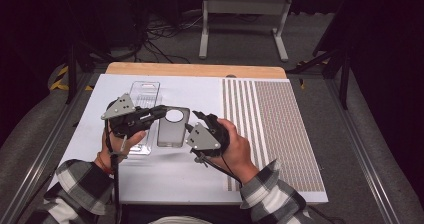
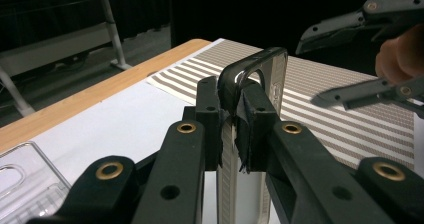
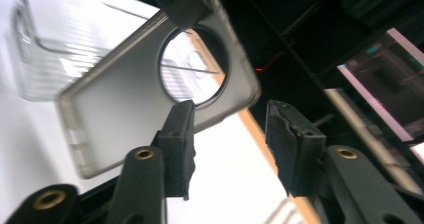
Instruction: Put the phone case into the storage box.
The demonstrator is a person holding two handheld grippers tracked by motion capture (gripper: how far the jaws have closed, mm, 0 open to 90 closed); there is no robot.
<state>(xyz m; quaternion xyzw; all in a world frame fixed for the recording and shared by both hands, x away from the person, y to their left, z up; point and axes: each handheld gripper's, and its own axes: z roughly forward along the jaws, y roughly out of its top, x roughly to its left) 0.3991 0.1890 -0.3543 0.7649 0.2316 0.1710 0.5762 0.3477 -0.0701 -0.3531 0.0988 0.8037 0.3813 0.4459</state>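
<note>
Smoky translucent phone case with round camera hole [image 1: 173, 128] hangs above the white worktop [image 1: 165, 179], left tongs [image 2: 231, 118] clamped on its top edge; right tongs [image 3: 227, 146] stand apart just right of it, nearer its lower half.

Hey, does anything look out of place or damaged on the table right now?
Nothing looks damaged. The smoky translucent phone case is off the table, pinched at its camera-hole end by the left tool; the right tool stands open beside it. The clear plastic packaging tray lies flat.
</note>
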